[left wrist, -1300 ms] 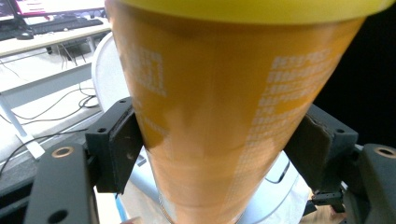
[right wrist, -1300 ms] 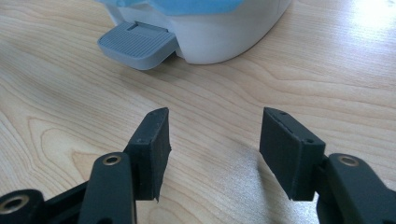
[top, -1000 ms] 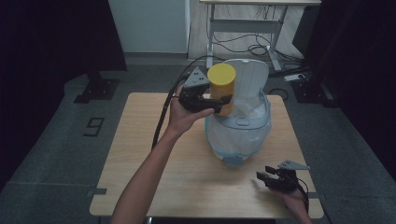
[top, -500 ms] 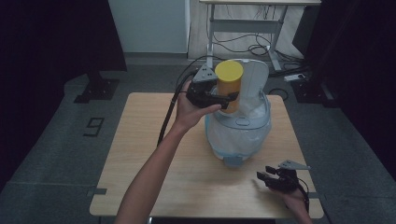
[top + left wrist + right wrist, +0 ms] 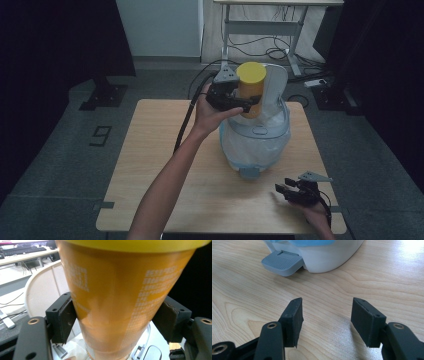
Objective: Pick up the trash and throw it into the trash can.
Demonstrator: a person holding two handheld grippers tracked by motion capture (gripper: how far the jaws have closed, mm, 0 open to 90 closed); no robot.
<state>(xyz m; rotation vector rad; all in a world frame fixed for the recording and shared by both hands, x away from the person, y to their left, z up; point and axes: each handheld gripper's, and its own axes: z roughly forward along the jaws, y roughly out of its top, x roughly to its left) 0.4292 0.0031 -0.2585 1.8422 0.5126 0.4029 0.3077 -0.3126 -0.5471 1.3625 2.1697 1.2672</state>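
Above the far half of the tabletop [image 5: 165, 165], the left gripper [image 5: 239, 102] clamps an orange canister with a yellow lid [image 5: 251, 90], held upright over the open mouth of a white pedal bin [image 5: 255, 145]. Seen from the left gripper view, both jaw pads press the canister's [image 5: 120, 302] opposite sides, and white printed text runs down its wall; the bin's raised lid [image 5: 45, 290] stands behind it. The bin sits right of the tabletop's centre, lined with a pale bag, its grey pedal [image 5: 282, 262] facing the near edge. Near the front right corner, the right gripper [image 5: 292, 192] rests low over the wood, its jaws [image 5: 325, 317] spread wide apart and holding nothing, pointing toward the pedal.
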